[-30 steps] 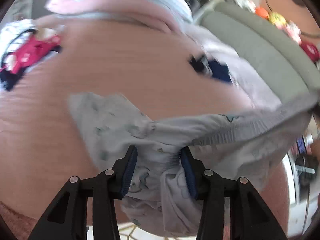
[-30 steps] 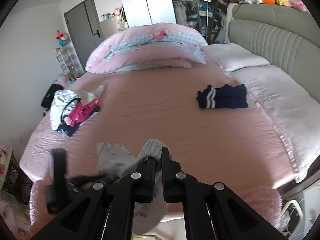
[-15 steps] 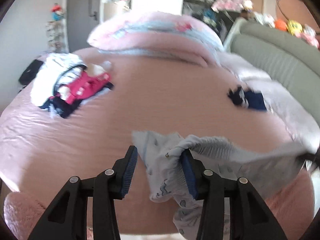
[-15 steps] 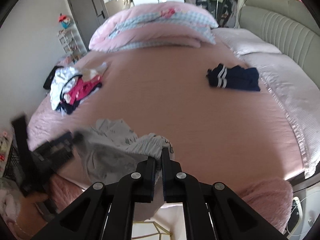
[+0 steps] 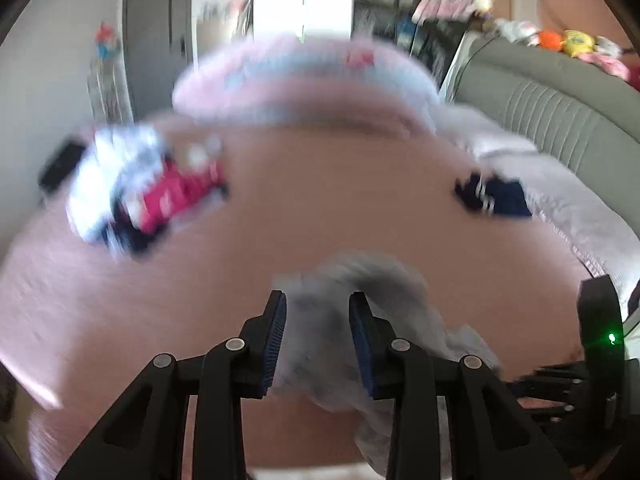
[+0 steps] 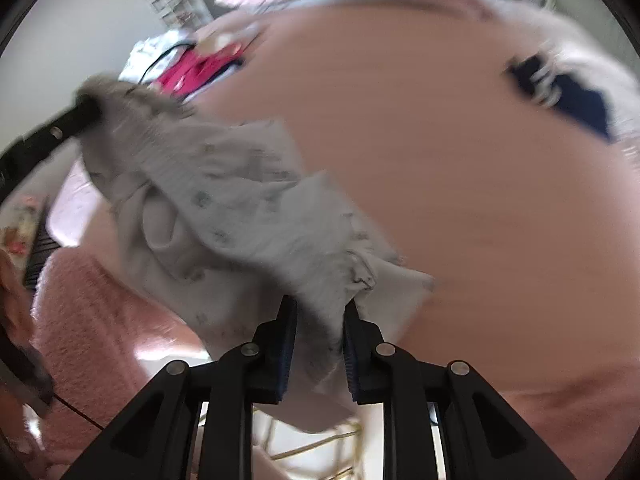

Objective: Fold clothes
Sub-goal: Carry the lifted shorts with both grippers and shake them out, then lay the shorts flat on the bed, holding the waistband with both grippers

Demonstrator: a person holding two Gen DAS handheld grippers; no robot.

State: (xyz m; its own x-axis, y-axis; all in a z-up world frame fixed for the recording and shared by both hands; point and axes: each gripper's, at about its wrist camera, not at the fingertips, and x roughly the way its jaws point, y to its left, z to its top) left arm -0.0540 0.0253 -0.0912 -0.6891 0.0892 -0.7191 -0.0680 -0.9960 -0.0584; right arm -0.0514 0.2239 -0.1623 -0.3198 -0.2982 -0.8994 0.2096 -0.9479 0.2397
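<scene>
The pale grey printed cotton garment (image 6: 224, 200) stretched between 2 claws: right claw (image 6: 318, 344) gripped 1 end, left claw (image 5: 318, 336) the other, up-left.

We log, by colour only:
- garment (image 6: 224, 208), centre-left: pale grey w/ small dark-grey print
- bedsheet (image 6: 460, 184): plain pink
- folded item (image 6: 568, 96), upper right: navy w/ white stripes
- clothes pile (image 5: 160, 196), left: white, magenta, navy
- headboard (image 5: 560, 120), right: grey-green
- gripper pads (image 5: 276, 332): blue

Two hand-held grippers (image 5: 317, 320) (image 6: 320, 328), one grey garment (image 6: 240, 184), one folded navy garment (image 5: 496, 198), one clothes pile (image 5: 136, 192).
</scene>
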